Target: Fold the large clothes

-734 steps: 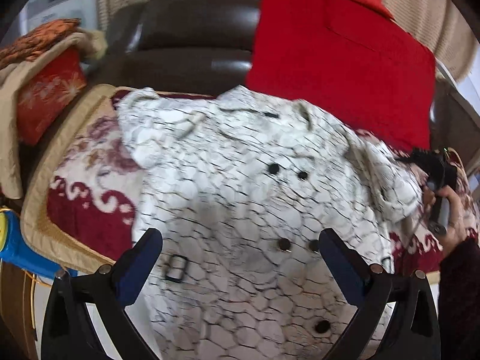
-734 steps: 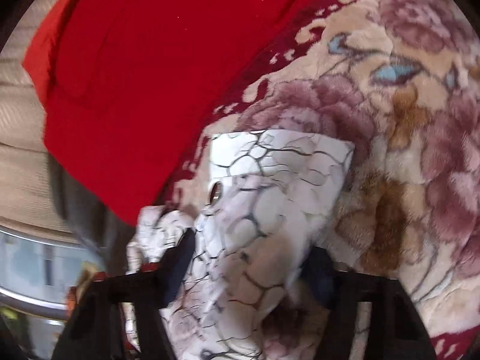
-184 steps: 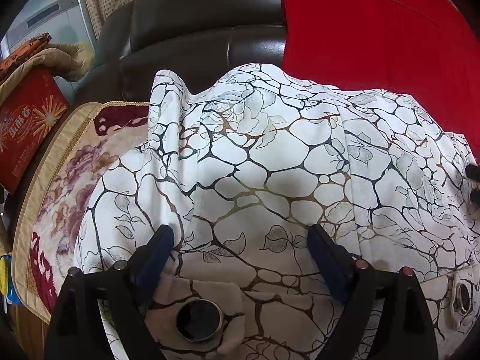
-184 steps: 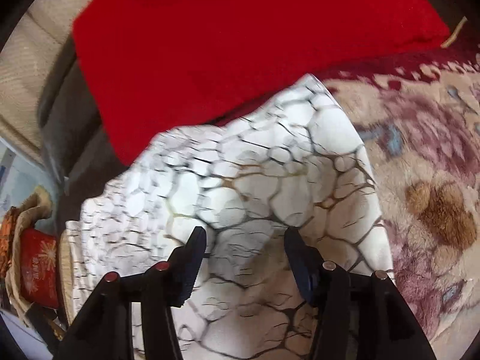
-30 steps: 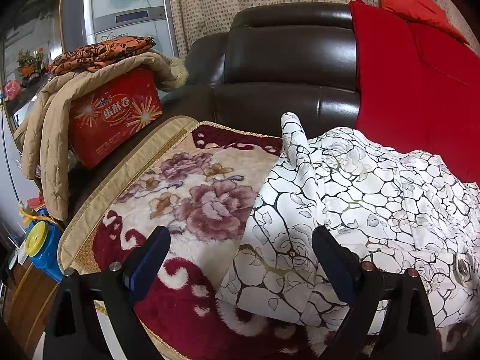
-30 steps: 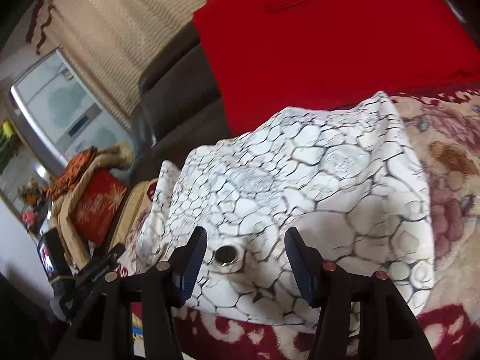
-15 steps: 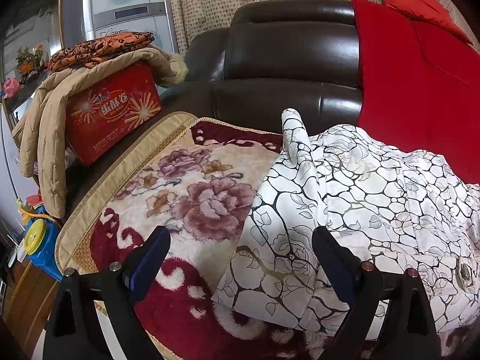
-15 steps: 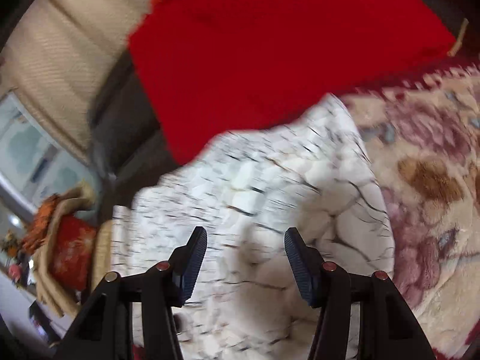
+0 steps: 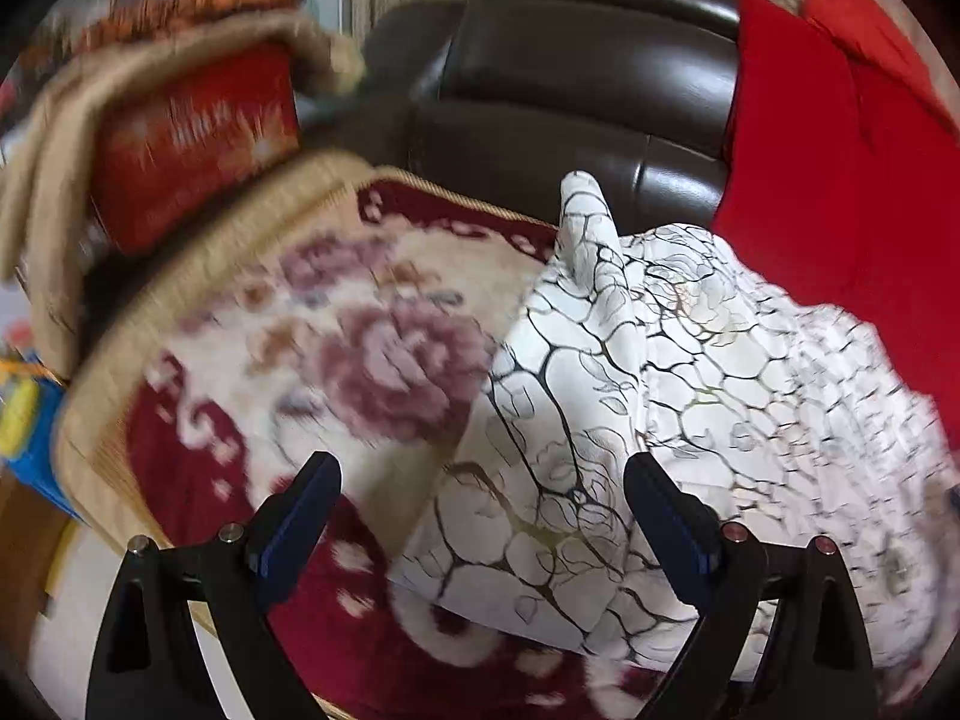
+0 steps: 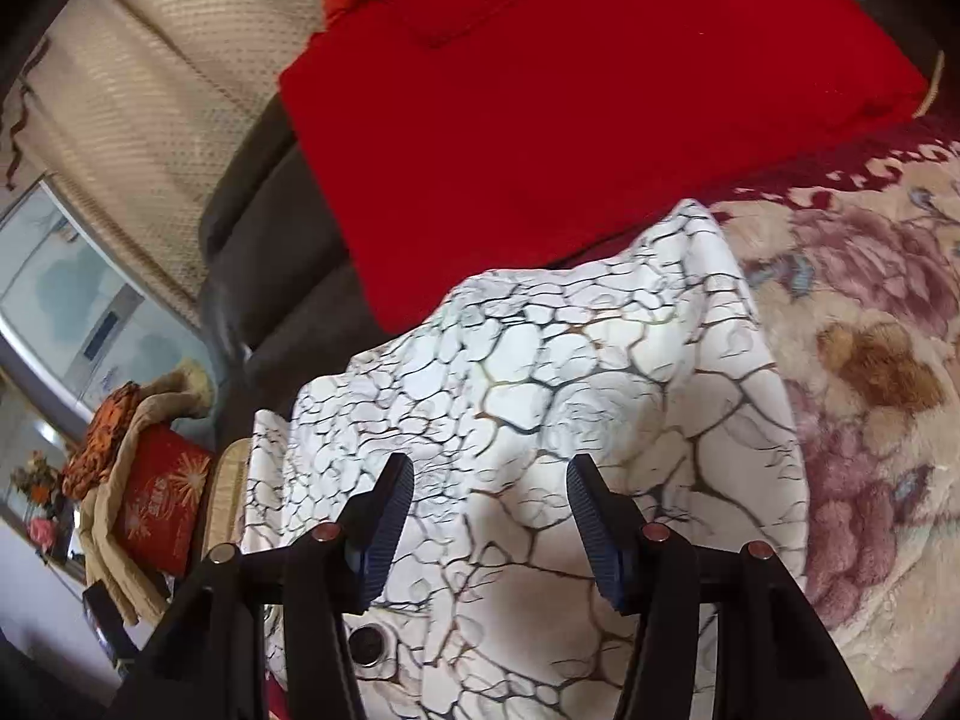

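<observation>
Dark brown leather sofa [image 9: 576, 78] across the far side, beige dotted curtain [image 10: 156, 78] behind it

Floral blanket [image 9: 336, 324] in cream, pink and maroon spread over the seat, tan-bordered along its left edge, reaching to the near edge in both views

Red cloth [image 10: 570, 96] draped over the sofa back on the right, lower edge meeting the blanket

White coat [image 9: 648, 396] with a black crackle print lying folded into a bundle on the blanket, right of centre in the left wrist view, far edge touching the red cloth, one narrow piece sticking up against the sofa back; round dark button [image 10: 367, 643] showing on a near fold in the right wrist view

Red box [image 9: 198, 138] with a starburst print at far left, tan padded cloth [image 9: 54, 180] draped over it, orange patterned fabric [image 10: 105, 429] on top; left side of that view blurred

Blue and yellow object [image 9: 24, 420] at the left edge, too blurred to name

Left gripper [image 9: 483, 516] spread wide, nothing between the blue pads, just above the coat's near left edge and the blanket

Right gripper [image 10: 491, 513] spread apart, empty, over the middle of the coat; contact with the cloth impossible to tell
</observation>
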